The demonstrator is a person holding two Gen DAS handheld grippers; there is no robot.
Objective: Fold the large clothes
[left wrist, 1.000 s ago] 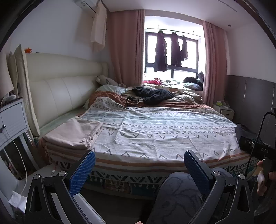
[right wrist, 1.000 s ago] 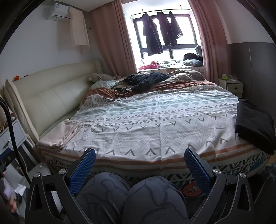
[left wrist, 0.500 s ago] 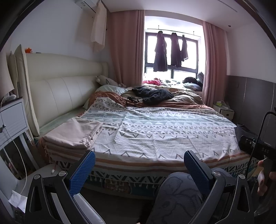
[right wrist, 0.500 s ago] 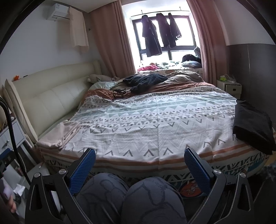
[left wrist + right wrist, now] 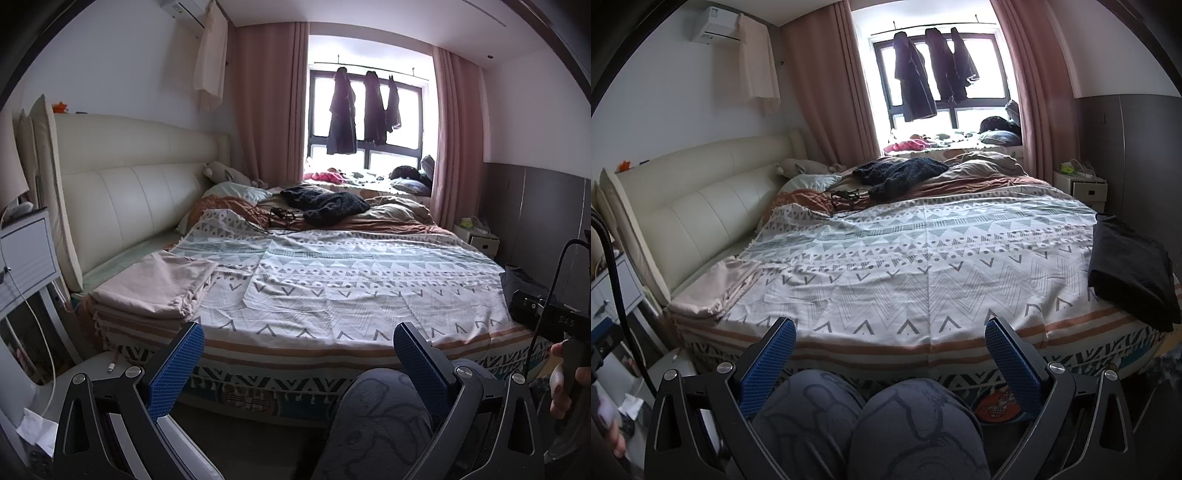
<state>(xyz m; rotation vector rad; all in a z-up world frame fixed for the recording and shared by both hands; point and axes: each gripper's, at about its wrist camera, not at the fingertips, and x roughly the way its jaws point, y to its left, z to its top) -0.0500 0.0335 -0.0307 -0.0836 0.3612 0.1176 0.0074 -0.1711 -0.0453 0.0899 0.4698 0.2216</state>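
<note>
a bedroom lit by daylight from a dark-framed window (image 5: pixel 365 122) on the far wall, pink curtains (image 5: pixel 271 99) drawn to each side. a cream padded headboard (image 5: pixel 122 192) runs along the left wall under an air conditioner (image 5: pixel 714 24). white nightstands (image 5: pixel 26 258) stand at both ends; the right wall has grey lower panelling (image 5: pixel 1134 155).

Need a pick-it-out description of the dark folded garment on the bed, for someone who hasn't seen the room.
Start at the big bed with the zigzag-patterned cover. Go to its near corner farthest from the cream headboard. The black folded garment lies there at the edge. It is flat, plain and neatly folded, unlike the rumpled dark knit by the window and the pale pink cloth at the opposite corner.
</note>
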